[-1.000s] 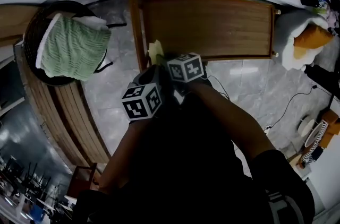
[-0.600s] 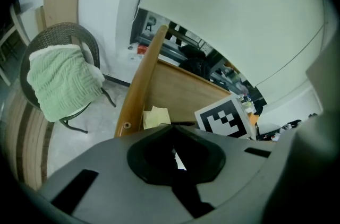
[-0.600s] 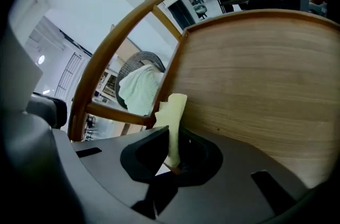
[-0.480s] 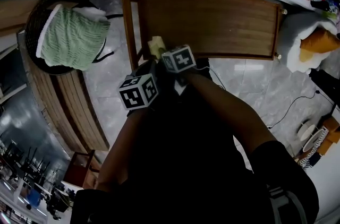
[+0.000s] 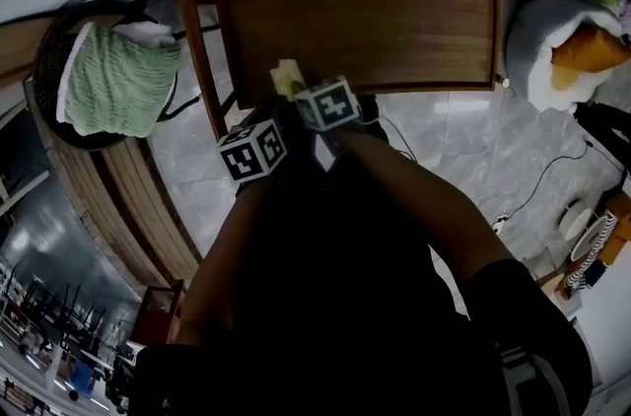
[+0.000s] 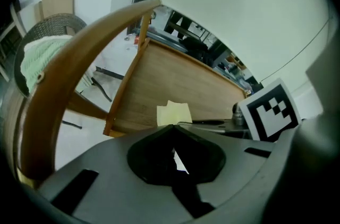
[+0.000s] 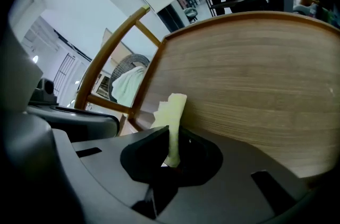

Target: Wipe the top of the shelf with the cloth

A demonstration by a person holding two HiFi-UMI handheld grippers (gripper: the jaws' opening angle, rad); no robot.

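Gripping the pale yellow cloth (image 7: 173, 109), my right tongs (image 7: 171, 135) are pinched narrow on its lower end, so it stands up between the two jaws as a folded strip. My left tongs (image 6: 171, 127) are closed as well, the jaws meeting at their tips with only a sliver of light behind them and nothing caught between. Both tongs sit just beside each other, marker cubes nearly touching, at the near edge of the shelf (image 5: 375, 20), towards its left corner. The cloth pokes out over that edge of the brown wooden top; whether it presses on the wood or hangs just clear of it I cannot tell. From the head view only a small corner of the cloth shows, and the cubes and my dark sleeves cover both pairs of jaw tips. Beyond the shelf's left end a dark wicker basket (image 5: 46, 59) holds a green towel (image 5: 116, 81), blurred at the left gripper view's rim
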